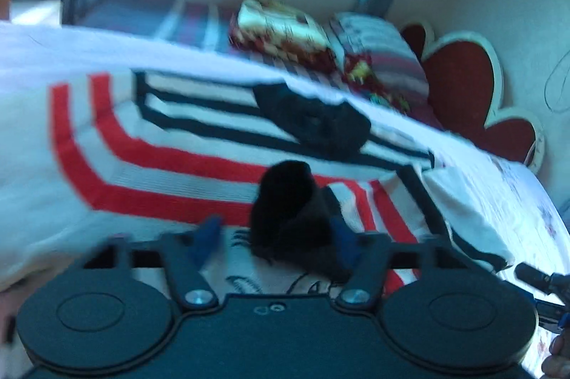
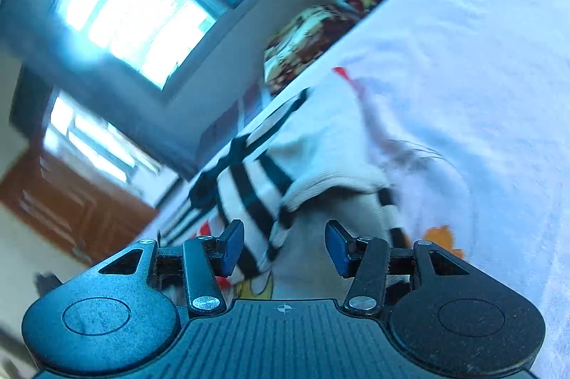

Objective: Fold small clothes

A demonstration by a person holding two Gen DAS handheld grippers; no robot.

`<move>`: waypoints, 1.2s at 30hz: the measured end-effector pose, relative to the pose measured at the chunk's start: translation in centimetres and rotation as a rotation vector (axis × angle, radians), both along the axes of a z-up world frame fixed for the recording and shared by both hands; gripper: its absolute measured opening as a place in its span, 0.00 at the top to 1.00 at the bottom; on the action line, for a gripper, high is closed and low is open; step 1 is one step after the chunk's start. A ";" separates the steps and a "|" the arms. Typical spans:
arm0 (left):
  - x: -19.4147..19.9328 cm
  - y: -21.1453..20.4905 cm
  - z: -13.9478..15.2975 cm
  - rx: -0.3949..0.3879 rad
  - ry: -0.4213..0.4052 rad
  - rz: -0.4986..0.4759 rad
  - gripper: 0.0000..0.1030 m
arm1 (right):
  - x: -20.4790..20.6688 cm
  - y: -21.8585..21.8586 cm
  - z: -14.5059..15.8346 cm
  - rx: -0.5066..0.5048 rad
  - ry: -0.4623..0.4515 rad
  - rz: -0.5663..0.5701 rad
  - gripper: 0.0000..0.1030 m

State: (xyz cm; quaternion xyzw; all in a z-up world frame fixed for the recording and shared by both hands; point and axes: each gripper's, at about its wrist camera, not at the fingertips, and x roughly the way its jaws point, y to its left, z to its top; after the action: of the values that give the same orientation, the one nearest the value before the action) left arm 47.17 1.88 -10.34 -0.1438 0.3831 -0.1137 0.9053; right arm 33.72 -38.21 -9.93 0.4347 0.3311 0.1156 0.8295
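Item: small white shirt (image 1: pixel 171 144) with red and black stripes, lying spread on a white bed sheet (image 2: pixel 463 40); a black patch sits near its middle. Pillows (image 1: pixel 285 30) and a red headboard (image 1: pixel 470 87) stand beyond. Both views are motion-blurred.

Left gripper (image 1: pixel 274 236): jaws part-spread, a dark fabric lump (image 1: pixel 288 215) between the pads and against the right one. Whether it is truly pinched cannot be told.

Right gripper (image 2: pixel 285 247): jaws spread, nothing clamped; the shirt's black-striped edge (image 2: pixel 249 201) lies just ahead, between the blue pads (image 2: pixel 231 247).

Step, as judged: taking hold of cloth for a fold; no finished fold is evident.

Next move calls for: the right pads to close on the striped edge and the left to confirm its hold, then both to carry that edge across the shirt, keeping it flat.
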 end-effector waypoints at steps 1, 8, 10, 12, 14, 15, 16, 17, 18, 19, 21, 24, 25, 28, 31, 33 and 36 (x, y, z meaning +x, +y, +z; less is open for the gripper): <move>0.2 -0.3 -0.1 0.005 -0.016 -0.010 0.48 | 0.4 -0.7 -0.5 0.051 0.005 -0.018 0.50; 1.5 -1.0 -0.6 -0.040 -0.007 -0.042 0.93 | 3.3 -3.6 -3.3 0.323 0.036 -0.093 0.50; 1.7 -0.8 -0.1 -0.049 -0.016 -0.049 0.94 | 3.9 -3.9 -3.4 0.323 0.054 -0.109 0.50; 1.2 -0.6 1.3 -0.053 -0.071 -0.061 0.94 | 4.2 -4.0 -3.0 0.298 0.052 -0.109 0.50; 0.9 0.1 2.7 -0.053 -0.123 -0.043 0.94 | 4.4 -3.5 -2.1 0.224 0.036 -0.092 0.51; 0.8 0.6 3.0 -0.045 -0.133 -0.031 0.94 | 4.5 -2.8 -1.7 0.151 0.035 -0.081 0.56; 0.8 1.0 2.8 -0.027 -0.127 -0.017 0.94 | 4.7 -2.1 -1.5 0.080 0.053 -0.066 0.82; 1.1 1.4 2.0 0.010 -0.094 0.003 0.94 | 4.9 -1.1 -1.7 0.030 0.083 -0.054 0.92; 1.5 1.7 1.1 0.014 -0.054 0.008 0.94 | 5.1 -1.0 -1.8 0.013 0.083 -0.052 0.93; 1.6 1.9 0.5 0.011 -0.026 0.011 0.94 | 4.9 -0.7 -1.7 -0.002 0.071 -0.053 0.93; 1.2 1.6 0.2 0.032 -0.021 -0.001 0.95 | 4.6 0.0 -1.3 -0.037 0.058 -0.048 0.93; 0.7 1.4 0.6 0.023 -0.029 -0.003 0.95 | 3.9 0.2 -0.8 -0.090 0.040 -0.050 0.93; 0.6 1.5 0.9 0.017 -0.039 -0.003 0.95 | 3.7 0.4 -0.6 -0.107 0.027 -0.047 0.93; 0.7 1.8 1.3 0.010 -0.056 -0.004 0.95 | 3.5 0.8 -0.2 -0.139 0.007 -0.031 0.93; 1.2 1.3 0.3 0.045 -0.007 -0.002 0.94 | 3.9 0.9 -1.7 -0.151 0.071 -0.020 0.93; 1.4 0.9 -0.3 0.069 0.017 -0.006 0.94 | 3.8 0.6 -1.5 -0.138 0.069 -0.006 0.93; 1.1 1.0 -0.5 0.065 0.004 -0.004 0.94 | 2.5 0.2 0.0 -0.148 0.034 0.063 0.75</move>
State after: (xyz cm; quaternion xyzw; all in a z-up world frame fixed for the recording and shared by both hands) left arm 48.27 2.85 -10.83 -0.1137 0.3889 -0.1027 0.9084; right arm 36.25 -37.98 -9.94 0.3637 0.3663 0.1093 0.8495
